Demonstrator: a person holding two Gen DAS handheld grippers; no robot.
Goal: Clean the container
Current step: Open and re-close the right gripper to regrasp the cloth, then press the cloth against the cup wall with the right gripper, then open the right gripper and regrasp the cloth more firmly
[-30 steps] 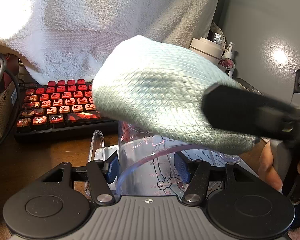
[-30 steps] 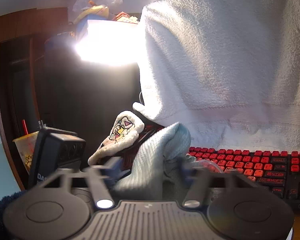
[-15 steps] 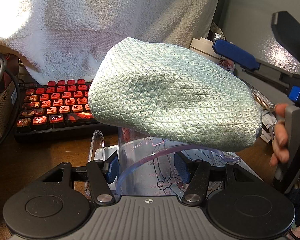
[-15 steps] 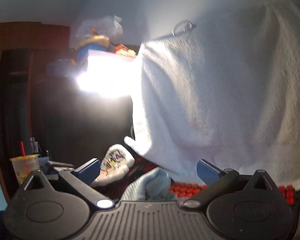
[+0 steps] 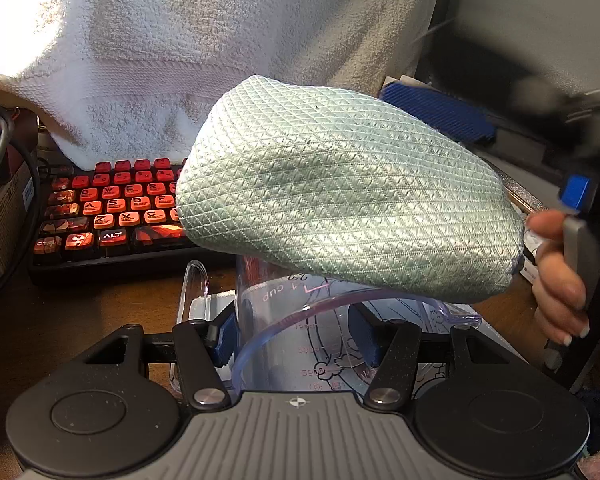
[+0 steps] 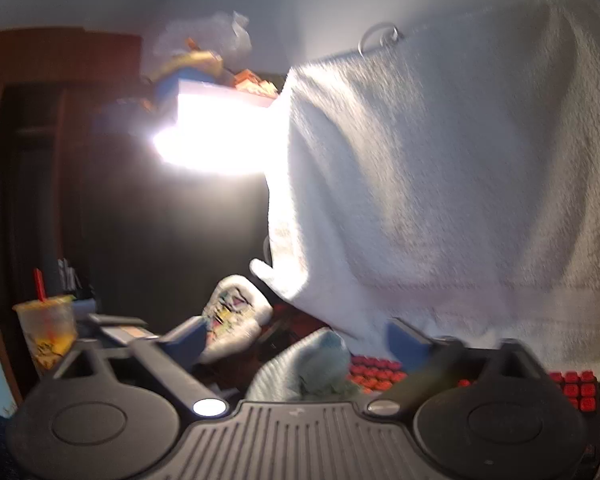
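Container: clear measuring cup upright on bench, before red keyboard
Left claw: clenched on cup wall
Cloth: pale green, draped over cup mouth
Right claw: released, jaws just closing partway, gripping nothing

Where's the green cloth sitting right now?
In the left wrist view the green cloth sits mid-frame, bulging out of the clear measuring cup, in front of the red keyboard.
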